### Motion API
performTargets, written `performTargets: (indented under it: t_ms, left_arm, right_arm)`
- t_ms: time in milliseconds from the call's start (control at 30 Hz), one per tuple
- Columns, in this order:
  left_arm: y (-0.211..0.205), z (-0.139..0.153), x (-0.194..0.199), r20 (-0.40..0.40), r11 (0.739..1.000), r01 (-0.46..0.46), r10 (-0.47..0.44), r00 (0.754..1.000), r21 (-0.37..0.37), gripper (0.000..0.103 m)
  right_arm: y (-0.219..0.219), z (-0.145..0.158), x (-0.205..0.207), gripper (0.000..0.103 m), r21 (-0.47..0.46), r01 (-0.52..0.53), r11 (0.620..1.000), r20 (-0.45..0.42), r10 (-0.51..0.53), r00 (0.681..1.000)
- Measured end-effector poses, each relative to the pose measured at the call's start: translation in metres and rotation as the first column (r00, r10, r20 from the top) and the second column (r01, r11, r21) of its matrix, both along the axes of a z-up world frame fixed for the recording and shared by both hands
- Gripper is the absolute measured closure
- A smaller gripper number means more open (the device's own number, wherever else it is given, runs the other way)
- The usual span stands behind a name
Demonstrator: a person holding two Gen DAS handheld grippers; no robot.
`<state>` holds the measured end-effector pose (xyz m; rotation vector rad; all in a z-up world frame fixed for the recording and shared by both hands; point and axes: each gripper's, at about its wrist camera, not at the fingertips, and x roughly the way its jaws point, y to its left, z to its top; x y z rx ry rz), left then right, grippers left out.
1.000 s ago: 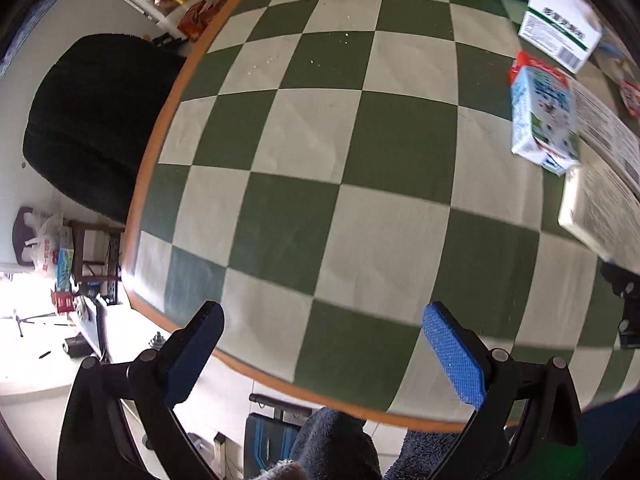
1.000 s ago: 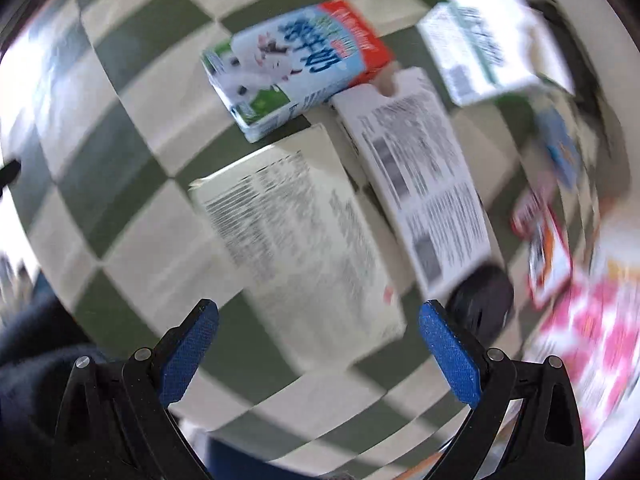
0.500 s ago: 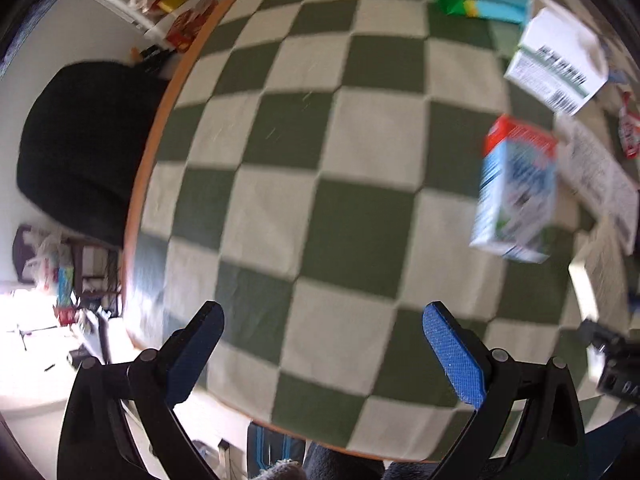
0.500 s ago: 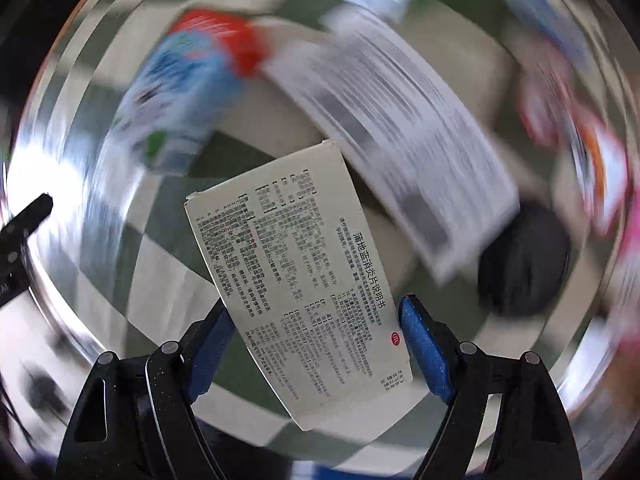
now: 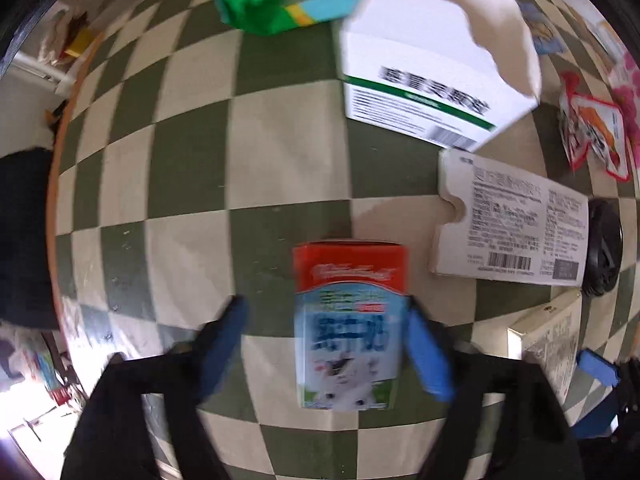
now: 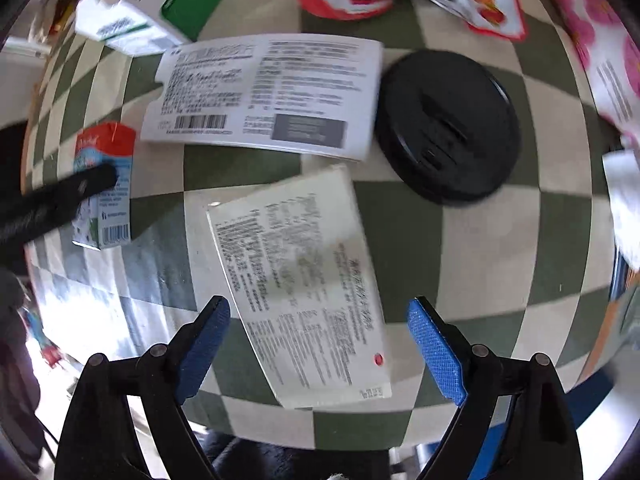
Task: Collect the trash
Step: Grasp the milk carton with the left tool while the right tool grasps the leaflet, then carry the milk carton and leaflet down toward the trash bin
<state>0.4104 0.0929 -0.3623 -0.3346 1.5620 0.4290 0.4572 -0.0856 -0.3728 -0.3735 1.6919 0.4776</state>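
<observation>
Spreading under everything: green-and-cream checked tablecloth, still littered. Lying far: white green-striped cardboard box. Straddling red-topped blue milk carton centrally: left gripper, released. Hovering over cream printed flat box: right gripper, released. Nothing visibly collected yet.

Checked worktop in a bright room

The green-and-cream checked worktop has an orange rim curving down the left of the frame; beyond it a dark chair stands at mid left, with glaring daylight on the floor at lower left.
</observation>
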Motion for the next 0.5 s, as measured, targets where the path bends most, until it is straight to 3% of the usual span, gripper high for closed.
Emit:
performTargets:
  t_ms: [33, 100, 167, 233, 367, 500]
  left_arm:
    - [-0.001, 0.000, 0.000, 0.010, 1.000, -0.001, 0.001, 1.000, -0.023, 0.058]
    - [-0.005, 0.002, -0.007, 0.008, 0.999, -0.016, 0.016, 1.000, -0.033, 0.058]
    - [-0.010, 0.003, -0.023, -0.005, 0.998, -0.051, 0.050, 0.999, -0.048, 0.058]
    - [-0.016, 0.001, -0.047, -0.024, 0.992, -0.103, 0.101, 0.995, -0.077, 0.058]
    - [-0.029, -0.001, -0.076, -0.022, 0.984, -0.157, 0.155, 0.988, -0.081, 0.058]
    - [-0.037, -0.002, -0.074, -0.023, 0.988, -0.143, 0.142, 0.990, -0.062, 0.057]
  right_arm:
    - [0.004, -0.001, -0.001, 0.011, -0.008, -0.011, 1.000, 0.009, 0.011, 1.000]
    - [0.010, -0.004, -0.002, 0.012, -0.017, -0.040, 0.999, 0.020, 0.040, 0.999]
    - [0.001, -0.002, -0.013, 0.024, -0.025, -0.033, 0.999, 0.044, 0.034, 0.998]
    - [-0.006, -0.002, -0.015, 0.024, -0.019, 0.055, 0.998, 0.033, -0.054, 0.998]
    - [-0.026, -0.005, -0.025, 0.023, 0.009, 0.220, 0.976, -0.068, -0.219, 0.973]
    - [-0.021, -0.004, -0.024, 0.019, -0.033, 0.118, 0.992, -0.041, -0.119, 0.992]
